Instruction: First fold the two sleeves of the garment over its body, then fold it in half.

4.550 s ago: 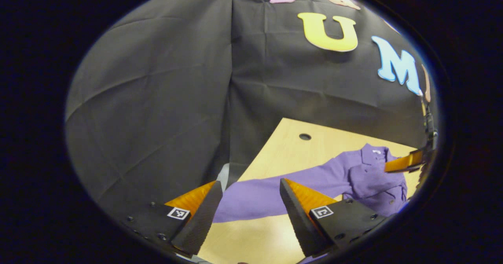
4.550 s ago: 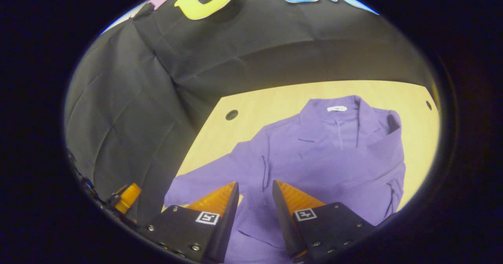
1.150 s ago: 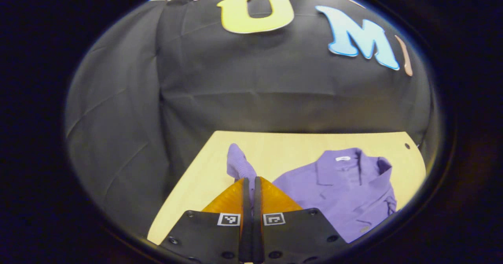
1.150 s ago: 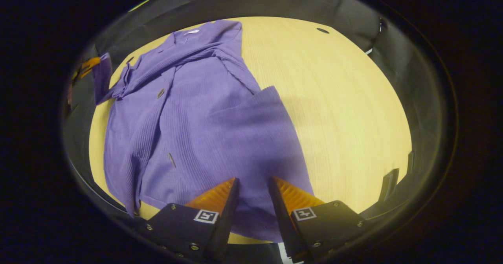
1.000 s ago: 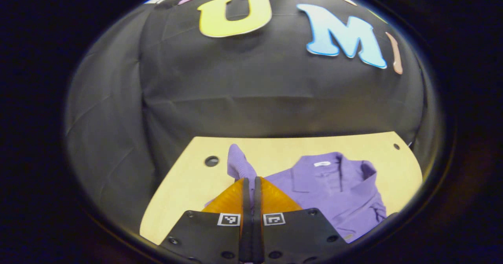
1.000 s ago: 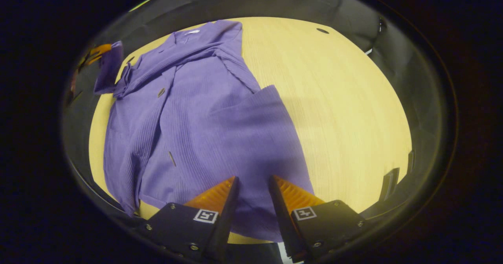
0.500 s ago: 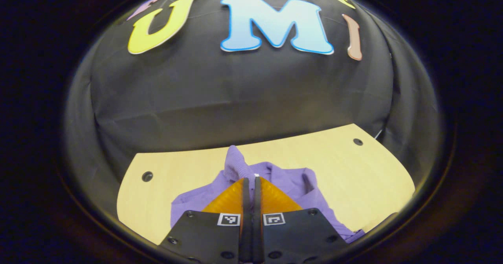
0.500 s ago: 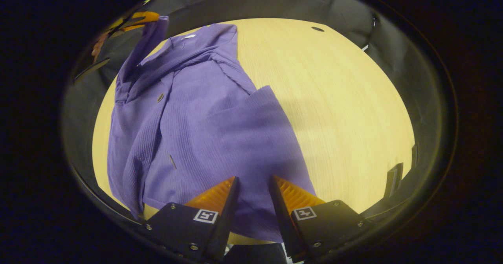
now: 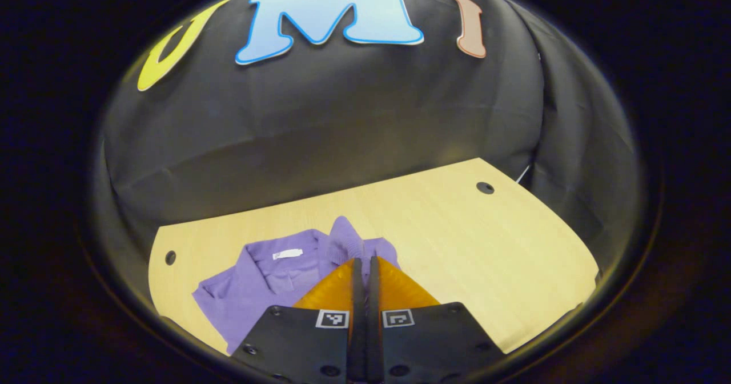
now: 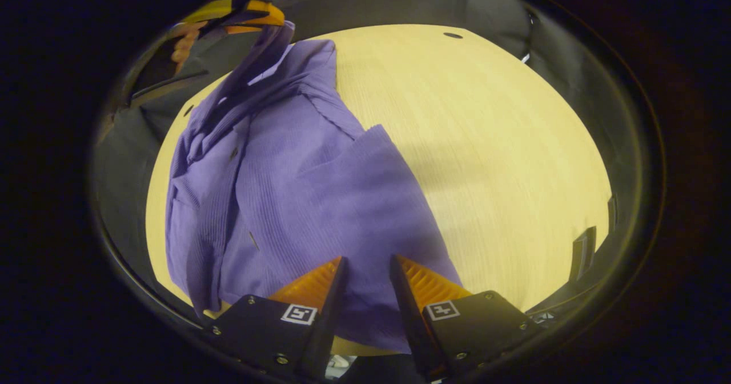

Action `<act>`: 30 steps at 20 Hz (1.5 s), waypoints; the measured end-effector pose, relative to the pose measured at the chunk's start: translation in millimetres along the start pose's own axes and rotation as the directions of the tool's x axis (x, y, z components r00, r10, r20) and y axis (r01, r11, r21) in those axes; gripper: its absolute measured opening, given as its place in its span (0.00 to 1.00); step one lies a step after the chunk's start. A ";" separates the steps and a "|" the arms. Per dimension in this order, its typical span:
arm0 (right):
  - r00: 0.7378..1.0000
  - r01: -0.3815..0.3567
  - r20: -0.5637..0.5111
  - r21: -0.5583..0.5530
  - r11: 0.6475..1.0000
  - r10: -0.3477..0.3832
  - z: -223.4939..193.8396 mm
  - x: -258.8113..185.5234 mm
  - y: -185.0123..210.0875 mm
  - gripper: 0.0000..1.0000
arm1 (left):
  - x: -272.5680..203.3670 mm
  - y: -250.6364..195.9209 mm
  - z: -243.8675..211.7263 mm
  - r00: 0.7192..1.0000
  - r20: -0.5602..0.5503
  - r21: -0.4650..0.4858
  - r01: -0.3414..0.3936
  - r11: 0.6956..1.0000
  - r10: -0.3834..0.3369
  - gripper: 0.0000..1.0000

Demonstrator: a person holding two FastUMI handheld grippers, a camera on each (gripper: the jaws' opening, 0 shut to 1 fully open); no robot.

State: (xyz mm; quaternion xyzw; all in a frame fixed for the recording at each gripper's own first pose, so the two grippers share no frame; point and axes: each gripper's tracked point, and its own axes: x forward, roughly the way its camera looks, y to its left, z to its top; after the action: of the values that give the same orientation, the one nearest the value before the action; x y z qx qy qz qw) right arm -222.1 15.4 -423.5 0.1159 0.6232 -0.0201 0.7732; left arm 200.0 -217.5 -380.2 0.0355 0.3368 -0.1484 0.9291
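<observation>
Left gripper view: left gripper (image 9: 362, 264), jaws closed on the purple sleeve (image 9: 346, 236), at lower centre above the garment (image 9: 260, 278) on the table (image 9: 468, 241); right gripper view: right gripper (image 10: 365, 272), jaws parted and holding nothing, over the garment's lower centre hem.

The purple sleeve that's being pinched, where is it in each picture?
Left gripper view: the sleeve pokes up low in the middle, pinched in the left gripper.
Right gripper view: the sleeve hangs at top left.
Shared landmark: the white collar tag.
</observation>
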 end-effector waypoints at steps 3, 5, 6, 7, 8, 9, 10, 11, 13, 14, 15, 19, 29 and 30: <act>1.000 -0.018 0.000 -0.004 1.000 0.018 -0.6 0.6 -0.1 0.56 | 12.3 -4.3 -10.8 1.000 -0.026 0.014 -0.015 1.000 0.015 0.07; 1.000 -0.026 -0.005 -0.006 1.000 0.026 -0.4 -0.1 0.1 0.56 | 18.6 -10.3 -21.7 0.998 -0.058 0.007 0.002 1.000 -0.002 0.07; 1.000 -0.029 -0.009 -0.009 1.000 0.029 0.8 -0.3 -0.4 0.56 | 21.8 -14.0 -28.4 0.997 -0.076 -0.002 0.022 1.000 -0.022 0.07; 1.000 -0.028 -0.014 -0.011 1.000 0.028 0.1 -0.4 -1.9 0.55 | 22.7 -17.0 -32.4 0.996 -0.084 -0.009 0.039 0.999 -0.039 0.10; 0.999 -0.033 -0.018 -0.012 0.999 0.032 0.3 -0.3 -2.0 0.55 | 22.6 -17.8 -34.9 0.995 -0.088 -0.009 0.047 0.999 -0.047 0.13; 0.999 -0.038 -0.024 -0.008 0.999 0.038 0.4 -0.6 -1.8 0.54 | 22.2 -17.5 -34.7 0.995 -0.088 0.000 0.049 0.999 -0.049 0.19; 0.999 -0.042 -0.028 -0.006 0.999 0.041 1.1 -0.6 -2.0 0.55 | 22.0 -16.6 -34.7 0.995 -0.084 0.010 0.052 0.999 -0.051 0.19; 0.999 -0.044 -0.030 -0.006 0.999 0.044 1.4 0.0 -1.9 0.54 | 21.0 -18.5 -33.3 0.995 -0.080 0.019 0.059 0.998 -0.057 0.25; 0.999 -0.042 -0.034 -0.008 0.999 0.042 1.4 -0.8 -2.6 0.54 | 17.7 -21.0 -32.0 0.994 -0.071 0.028 0.081 0.996 -0.079 0.57; 0.999 -0.039 -0.036 -0.011 0.999 0.039 1.5 0.0 -2.8 0.54 | 14.2 -21.5 -30.9 0.993 -0.069 0.029 0.093 0.995 -0.090 0.77; 0.999 -0.035 -0.039 -0.014 0.999 0.035 1.2 0.6 -2.6 0.54 | 11.4 -20.9 -31.5 0.993 -0.070 0.030 0.098 0.995 -0.096 0.92; 0.998 -0.007 -0.056 -0.031 1.000 0.006 3.2 2.4 -2.3 0.53 | -22.4 0.8 -42.2 0.993 -0.072 0.004 0.091 0.996 -0.090 0.92; 0.989 0.083 -0.107 -0.169 0.982 -0.102 -0.2 2.7 1.7 0.65 | -167.0 128.0 -158.3 0.984 -0.177 -0.113 -0.037 0.993 0.017 0.92; 0.988 0.079 -0.121 -0.161 0.984 -0.100 0.3 2.8 1.5 0.65 | -181.7 135.3 -173.1 0.981 -0.192 -0.135 -0.049 0.990 0.022 0.92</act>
State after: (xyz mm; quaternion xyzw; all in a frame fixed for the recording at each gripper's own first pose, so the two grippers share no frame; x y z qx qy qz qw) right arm -220.9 17.1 -425.9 0.0280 0.6761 0.0014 0.7363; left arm 1.6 -14.1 -402.6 -0.0094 0.4330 -0.1040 0.8953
